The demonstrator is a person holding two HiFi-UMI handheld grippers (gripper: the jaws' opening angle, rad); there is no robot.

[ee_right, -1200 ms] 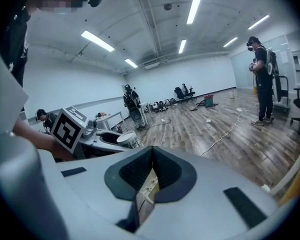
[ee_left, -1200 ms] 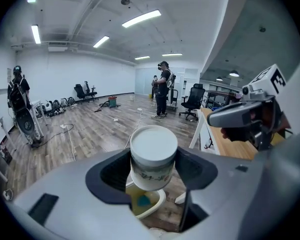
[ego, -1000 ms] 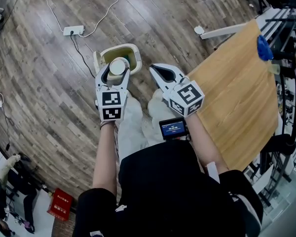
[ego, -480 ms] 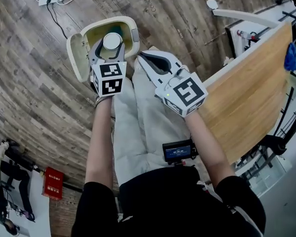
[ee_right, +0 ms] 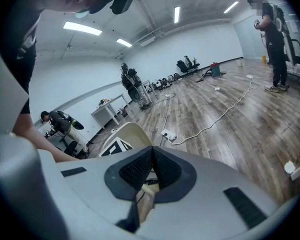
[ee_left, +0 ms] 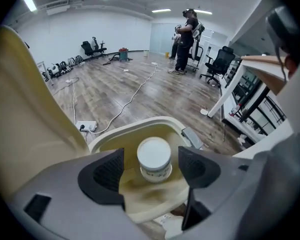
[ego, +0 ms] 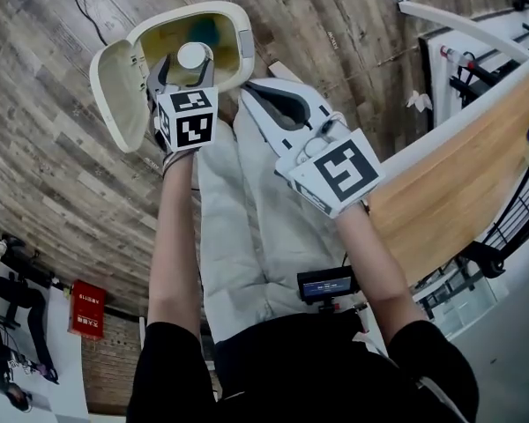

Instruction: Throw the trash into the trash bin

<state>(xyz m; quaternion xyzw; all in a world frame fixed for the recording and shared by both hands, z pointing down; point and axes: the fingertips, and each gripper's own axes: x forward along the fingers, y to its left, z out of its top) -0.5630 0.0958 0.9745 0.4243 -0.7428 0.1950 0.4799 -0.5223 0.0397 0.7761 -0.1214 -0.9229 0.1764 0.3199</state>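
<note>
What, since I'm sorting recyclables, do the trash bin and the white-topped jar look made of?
The trash bin looks like plastic: cream, smooth moulded rim, slight sheen. The jar: likely plastic too, matte white top, labelled side; possibly paper.

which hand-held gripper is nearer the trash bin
Left. The left hand-held gripper is over the trash bin opening, jaws opening round the jar; the right hand-held gripper is just outside its rim.
</note>
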